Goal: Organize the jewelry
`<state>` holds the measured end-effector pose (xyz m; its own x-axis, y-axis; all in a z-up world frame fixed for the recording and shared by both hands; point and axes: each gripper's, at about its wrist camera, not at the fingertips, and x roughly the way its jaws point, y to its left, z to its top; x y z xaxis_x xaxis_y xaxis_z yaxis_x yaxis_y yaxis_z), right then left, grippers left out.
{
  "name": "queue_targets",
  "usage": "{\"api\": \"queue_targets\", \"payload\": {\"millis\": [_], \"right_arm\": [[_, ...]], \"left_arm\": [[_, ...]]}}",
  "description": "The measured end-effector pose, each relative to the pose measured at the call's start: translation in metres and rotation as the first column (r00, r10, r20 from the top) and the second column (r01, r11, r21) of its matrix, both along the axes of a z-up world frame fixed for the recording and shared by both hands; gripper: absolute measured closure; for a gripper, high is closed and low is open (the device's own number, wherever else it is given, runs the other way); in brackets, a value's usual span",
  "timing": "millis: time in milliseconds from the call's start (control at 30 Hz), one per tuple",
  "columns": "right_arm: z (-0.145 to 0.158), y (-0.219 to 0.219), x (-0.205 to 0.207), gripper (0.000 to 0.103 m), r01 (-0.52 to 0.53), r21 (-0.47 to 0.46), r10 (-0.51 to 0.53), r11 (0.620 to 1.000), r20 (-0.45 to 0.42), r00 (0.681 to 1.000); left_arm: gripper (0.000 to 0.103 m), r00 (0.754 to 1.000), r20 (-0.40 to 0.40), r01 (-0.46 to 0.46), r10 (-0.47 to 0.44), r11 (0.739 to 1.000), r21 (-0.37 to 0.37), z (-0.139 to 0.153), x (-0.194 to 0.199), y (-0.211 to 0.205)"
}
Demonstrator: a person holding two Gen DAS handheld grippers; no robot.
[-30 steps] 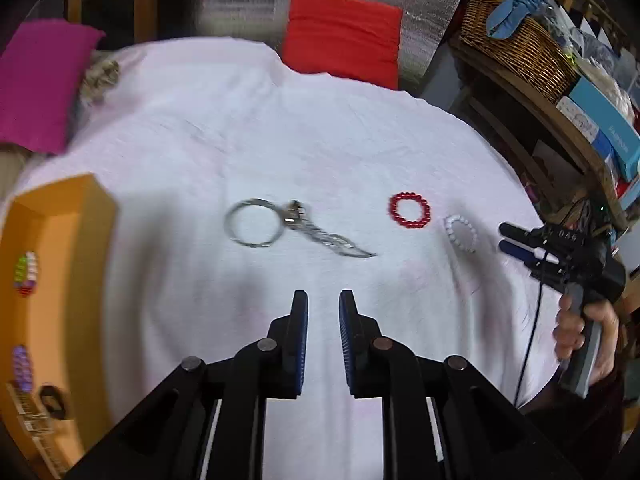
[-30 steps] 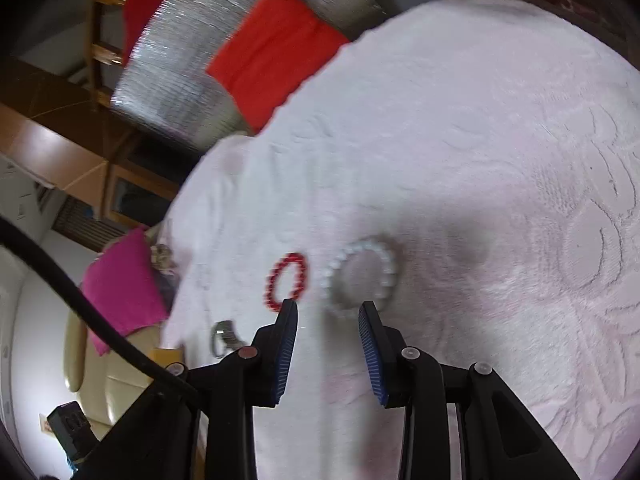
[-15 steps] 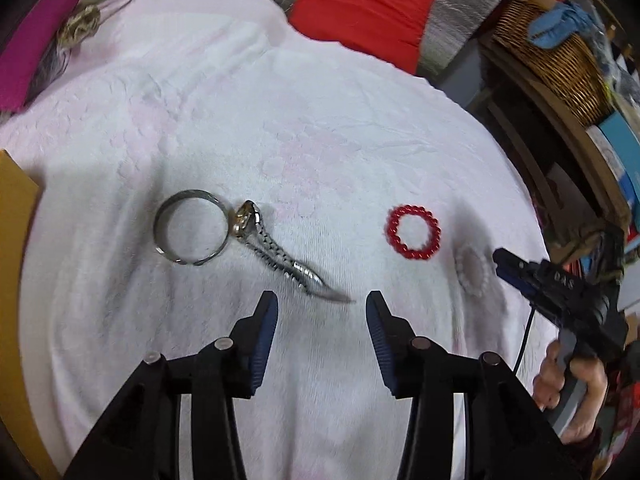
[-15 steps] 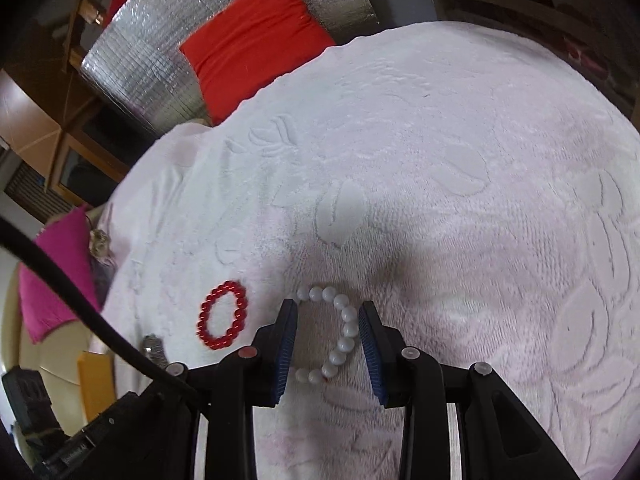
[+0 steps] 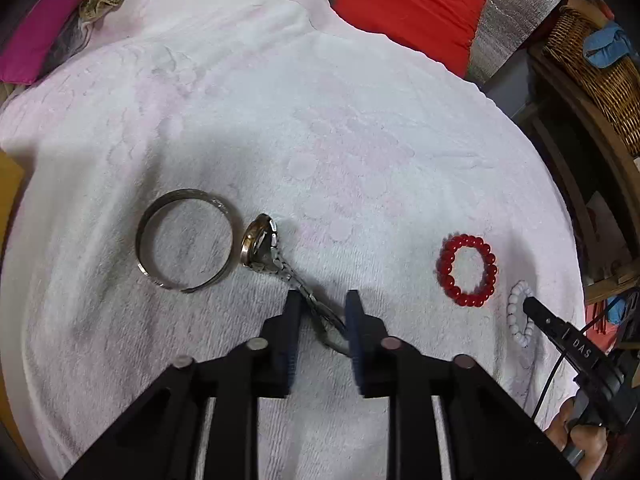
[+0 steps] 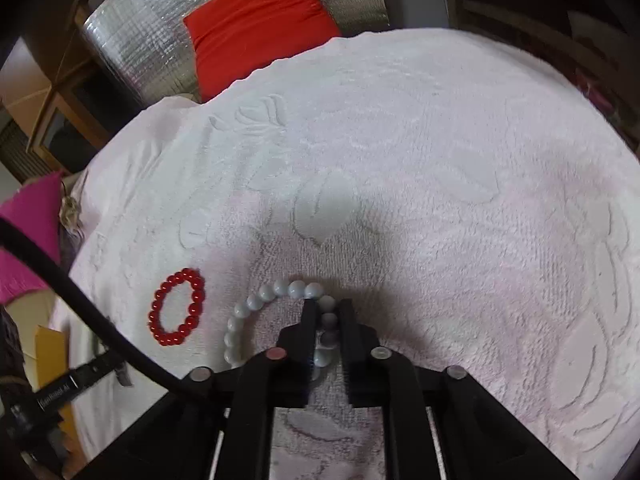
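Observation:
A silver wristwatch (image 5: 264,252) lies on the white towel (image 5: 320,120), its strap running between the fingers of my open left gripper (image 5: 322,300). A silver bangle (image 5: 184,244) lies just left of the watch face. A red bead bracelet (image 5: 468,270) lies to the right and also shows in the right wrist view (image 6: 176,306). My right gripper (image 6: 327,308) has closed around the right side of a white pearl bracelet (image 6: 256,308), with beads between its narrow jaws. In the left wrist view the pearl bracelet (image 5: 518,316) sits under the right gripper's tip.
An orange box edge (image 5: 10,184) sits at the far left, also seen in the right wrist view (image 6: 48,356). A red cushion (image 5: 408,8) and silver foil sheet (image 6: 136,40) lie beyond the towel. A wicker basket (image 5: 592,52) stands at the right.
My left gripper opened, moved forward and down, and now straddles the watch strap. My right gripper lowered onto the pearl bracelet and narrowed around its beads.

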<state>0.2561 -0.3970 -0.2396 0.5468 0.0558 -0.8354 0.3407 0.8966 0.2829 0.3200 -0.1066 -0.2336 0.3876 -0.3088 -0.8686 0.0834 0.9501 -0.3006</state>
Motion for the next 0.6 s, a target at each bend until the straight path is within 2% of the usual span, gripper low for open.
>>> {"api": "queue_targets", "payload": {"millis": [167, 300, 600], "right_arm": [[0.01, 0.003, -0.002, 0.093, -0.009, -0.024, 0.009, 1.0, 0.013, 1.0], [0.026, 0.004, -0.008, 0.093, -0.002, -0.019, 0.003, 1.0, 0.071, 0.997], [0.048, 0.031, -0.01, 0.093, -0.041, -0.017, 0.043, 0.999, 0.148, 0.988]], "left_arm": [[0.091, 0.999, 0.023, 0.027, -0.026, 1.0, -0.008, 0.004, 0.0, -0.004], [0.092, 0.998, 0.036, 0.05, -0.05, 0.999, -0.003, 0.01, -0.011, 0.004], [0.092, 0.993, 0.093, 0.077, -0.077, 0.997, 0.006, 0.034, -0.067, 0.039]]}}
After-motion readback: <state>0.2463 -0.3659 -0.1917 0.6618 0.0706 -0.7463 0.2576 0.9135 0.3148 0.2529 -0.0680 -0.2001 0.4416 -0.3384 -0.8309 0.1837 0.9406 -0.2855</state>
